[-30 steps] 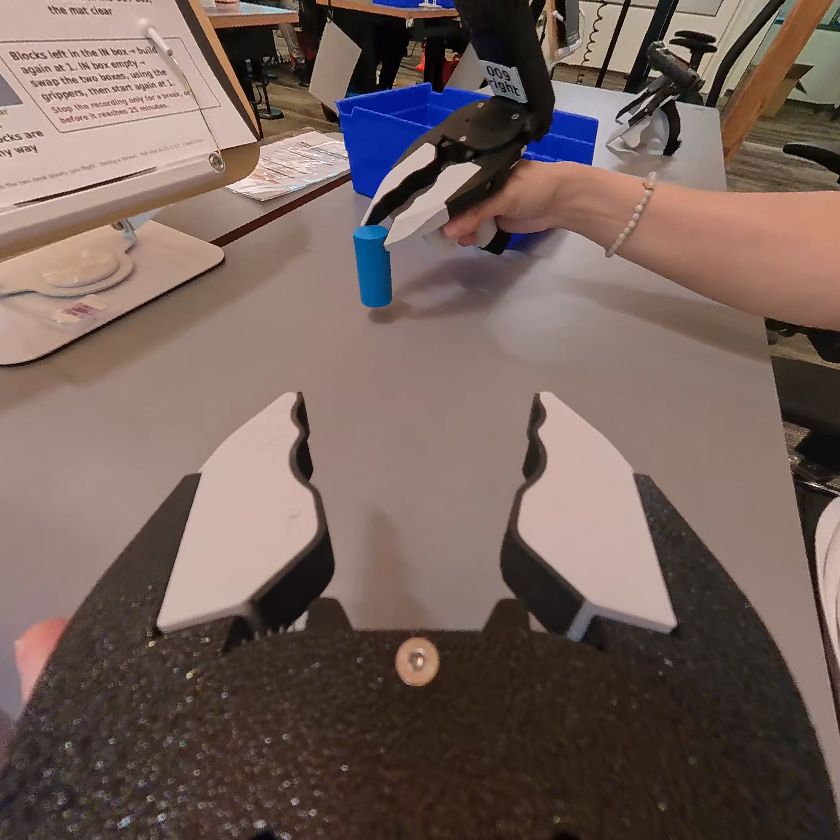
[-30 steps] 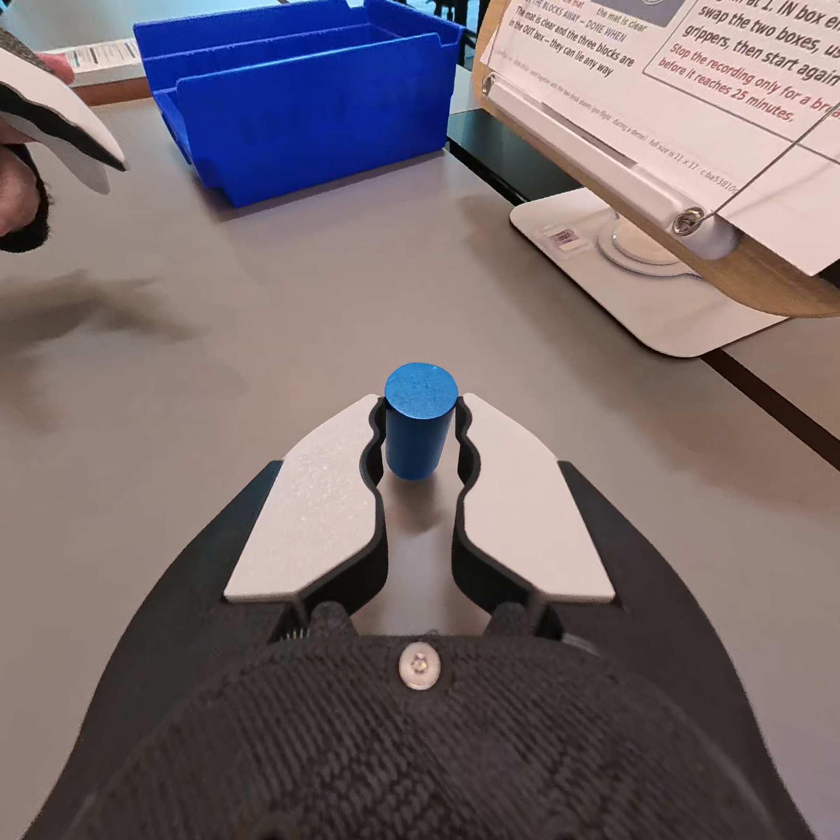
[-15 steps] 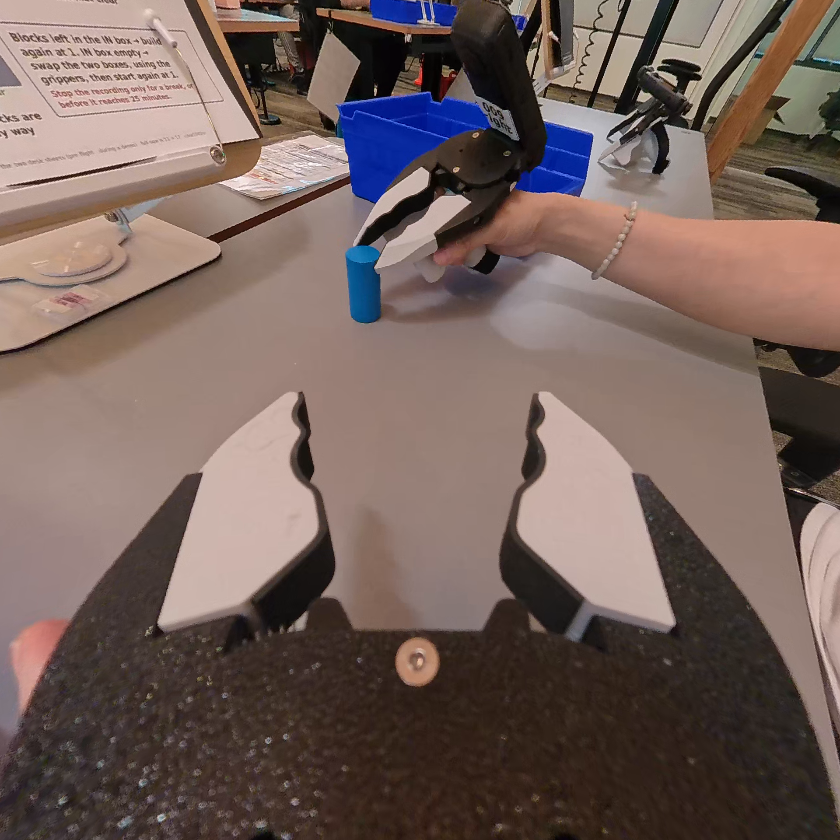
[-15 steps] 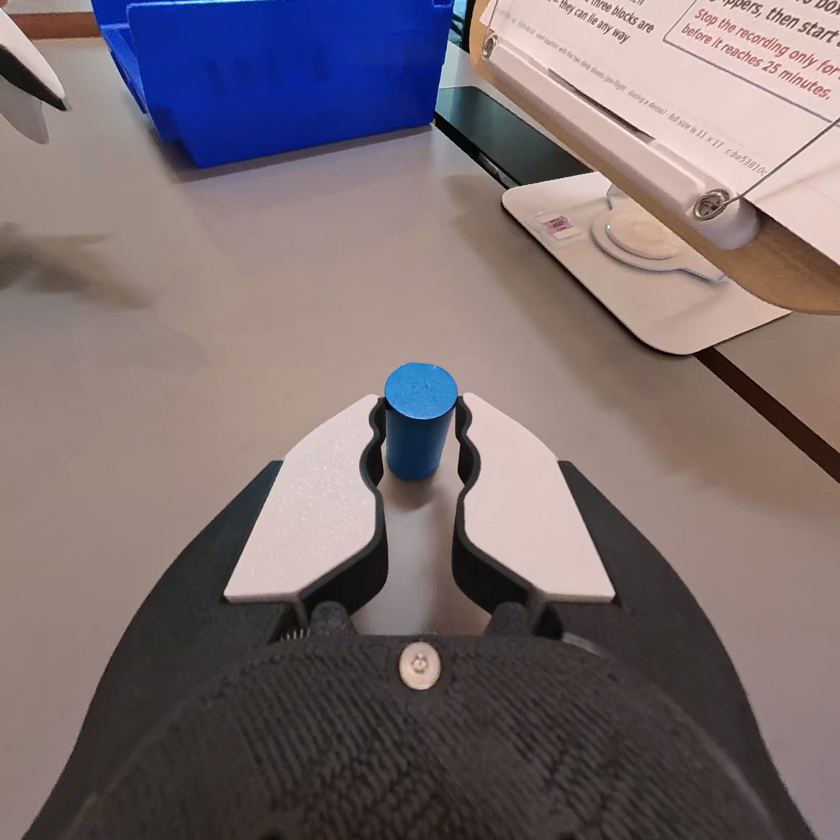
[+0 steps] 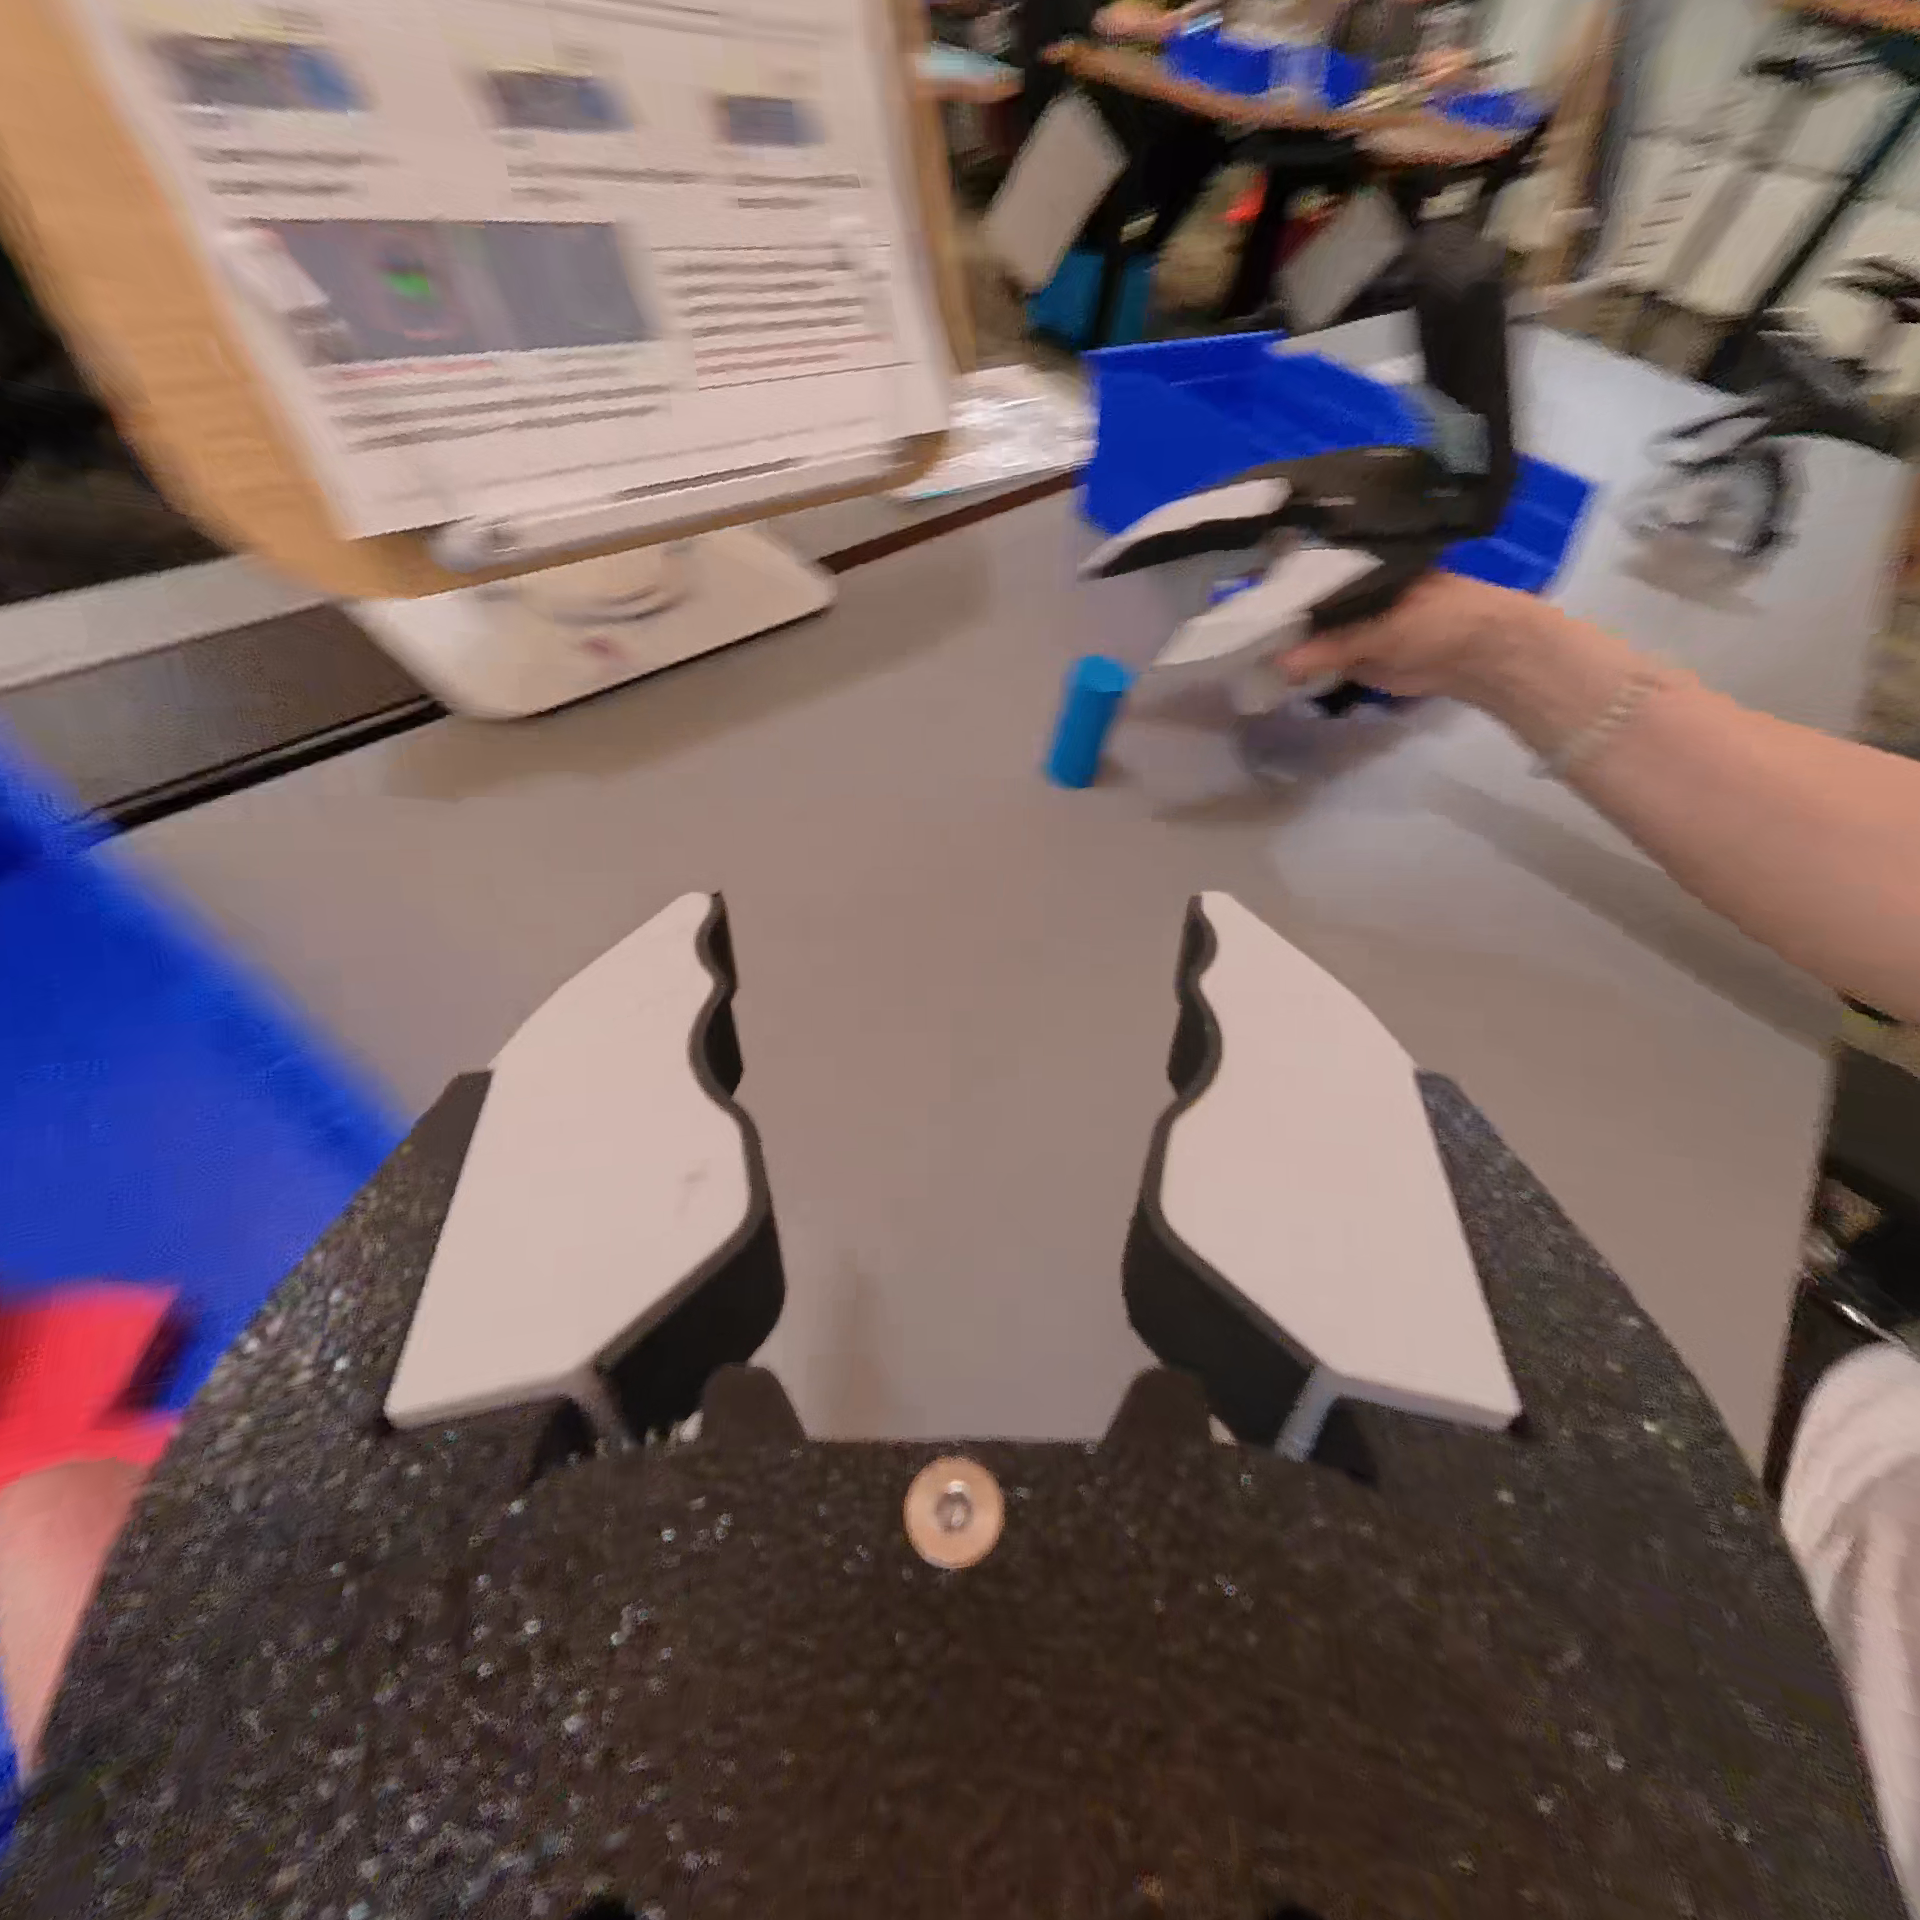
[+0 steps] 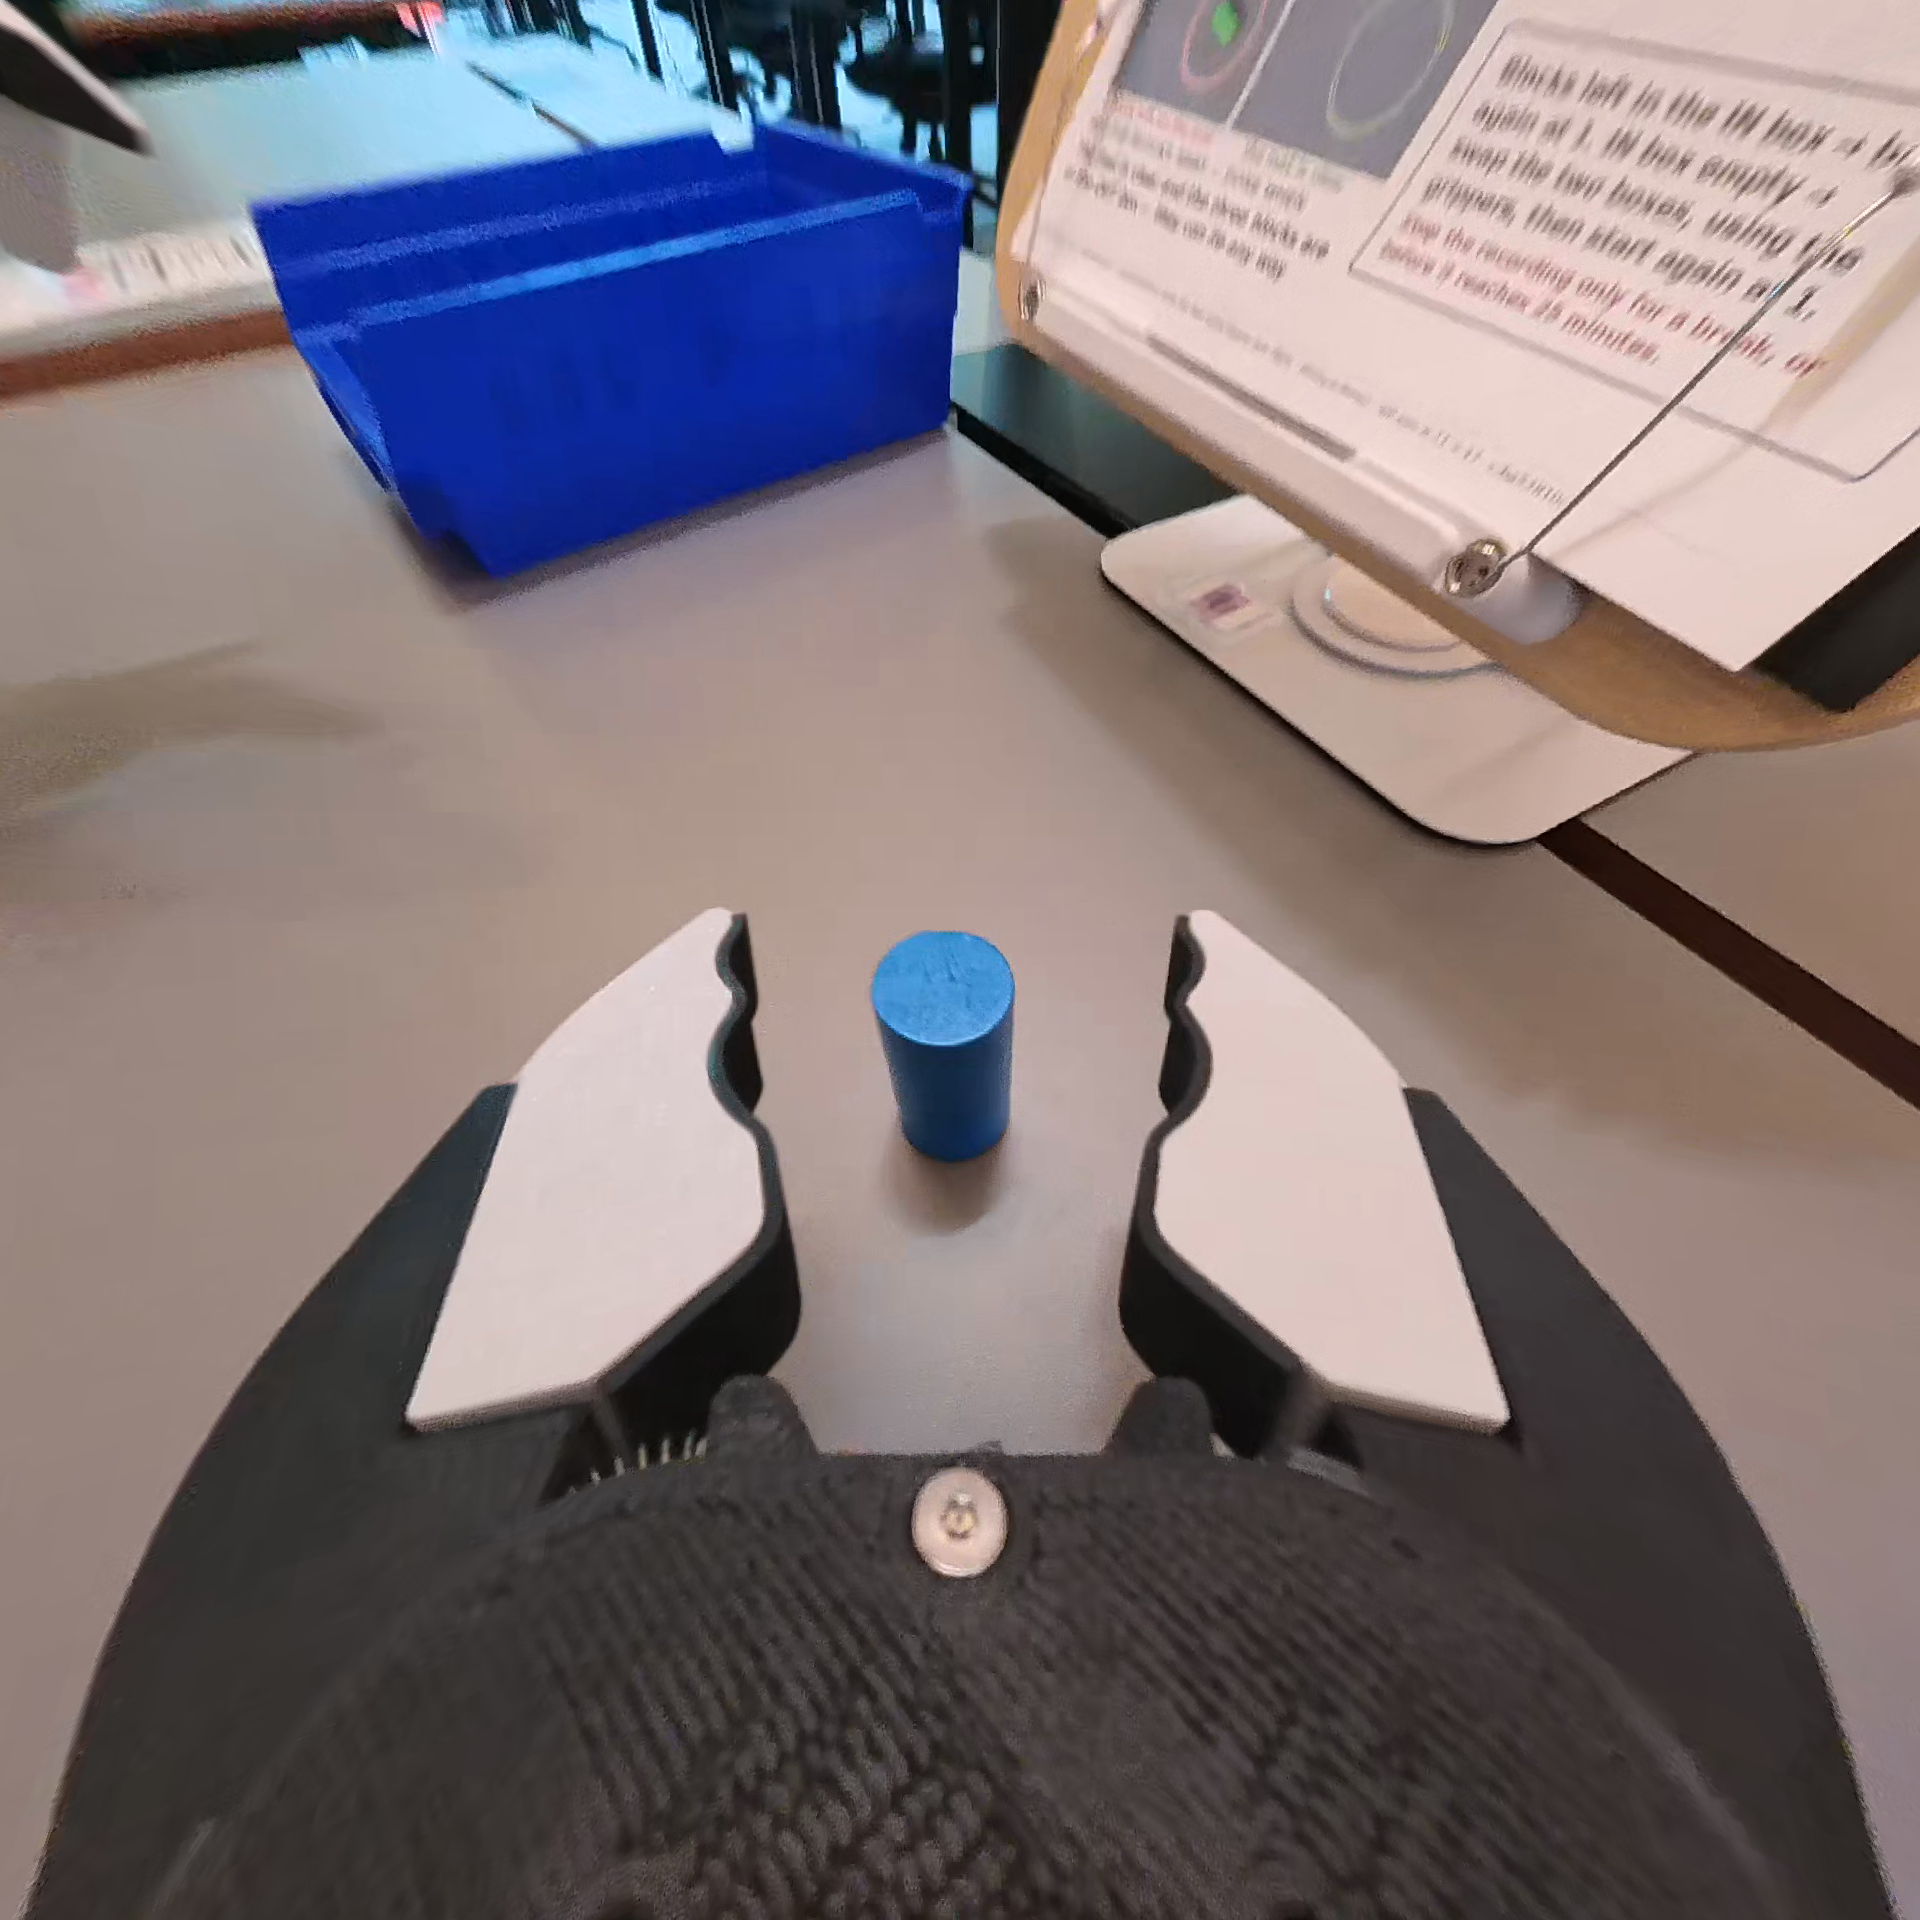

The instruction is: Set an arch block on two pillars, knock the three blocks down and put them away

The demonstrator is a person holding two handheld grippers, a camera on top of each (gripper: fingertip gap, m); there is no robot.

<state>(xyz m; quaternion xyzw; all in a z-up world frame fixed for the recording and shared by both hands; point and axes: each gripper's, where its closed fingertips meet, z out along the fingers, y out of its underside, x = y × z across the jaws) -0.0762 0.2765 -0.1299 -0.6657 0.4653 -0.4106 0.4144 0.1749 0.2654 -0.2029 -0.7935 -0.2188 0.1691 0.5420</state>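
Observation:
A blue cylinder block (image 6: 943, 1039) stands upright on the grey table (image 6: 520, 831). My right gripper (image 6: 956, 935) is open, its fingers on either side of the block without touching it. In the left wrist view the same block (image 5: 1086, 719) stands far off, with the right gripper (image 5: 1122, 613) open just beyond it, held by a hand. My left gripper (image 5: 956, 914) is open and empty above bare table. A blue bin (image 5: 125, 1039) shows blurred at its left, with something red (image 5: 73, 1361) near it.
A blue bin (image 6: 623, 343) stands at the back of the table; it also shows in the left wrist view (image 5: 1247, 416). A tilted instruction board on a white stand (image 6: 1455, 312) is at the right. A person's forearm (image 5: 1714, 831) crosses the right side.
My right gripper has opened and let go of the blue cylinder, which stays upright on the table. My left gripper has swung left, bringing a blue bin into view.

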